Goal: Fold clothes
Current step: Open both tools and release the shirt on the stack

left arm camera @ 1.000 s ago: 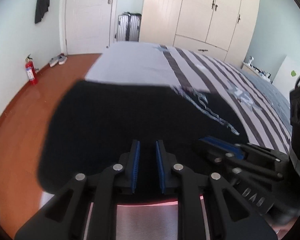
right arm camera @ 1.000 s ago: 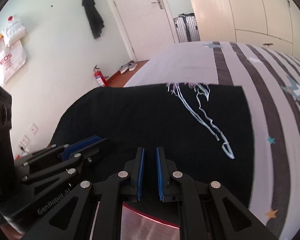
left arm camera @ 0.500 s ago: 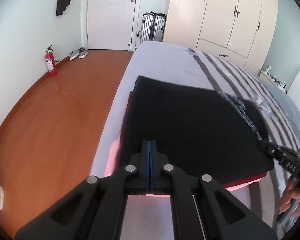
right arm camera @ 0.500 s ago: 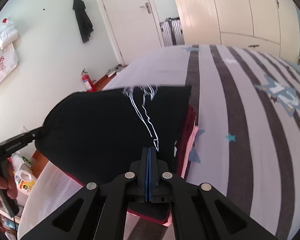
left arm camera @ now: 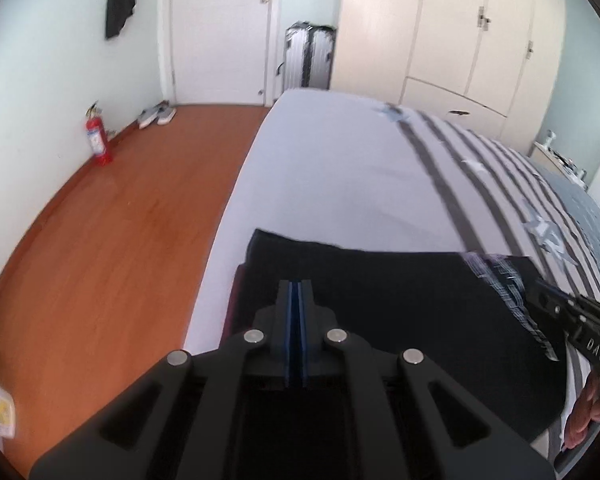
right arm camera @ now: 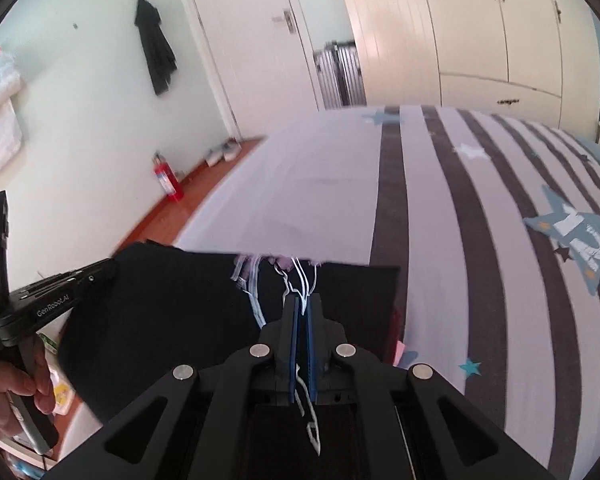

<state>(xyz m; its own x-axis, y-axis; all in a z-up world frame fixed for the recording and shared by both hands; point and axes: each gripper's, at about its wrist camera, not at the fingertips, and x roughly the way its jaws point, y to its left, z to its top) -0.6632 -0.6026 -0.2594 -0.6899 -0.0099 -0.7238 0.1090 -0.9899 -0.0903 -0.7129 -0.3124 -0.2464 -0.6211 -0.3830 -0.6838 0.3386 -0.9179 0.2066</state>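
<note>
A folded black garment (left arm camera: 400, 320) lies on the striped bed (left arm camera: 340, 168), at six o'clock from the suitcase (left arm camera: 309, 56). The left gripper (left arm camera: 296, 292) is pressed closed; the right gripper (right arm camera: 302, 308), jaws opening, pinches the garment's cloth.

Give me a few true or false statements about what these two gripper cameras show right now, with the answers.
1. The folded black garment lies on the bed. True.
2. The left gripper has its fingers spread wide. False: they are closed together above the black garment, with nothing visible between them.
3. A red fire extinguisher stands on the floor by the wall. True.
4. The black garment is plain, with no print. False: a white line print runs across it.
5. The silver suitcase lies flat on the bed. False: it stands upright on the floor beside the door.
6. A dark garment hangs on the wall. True.
</note>
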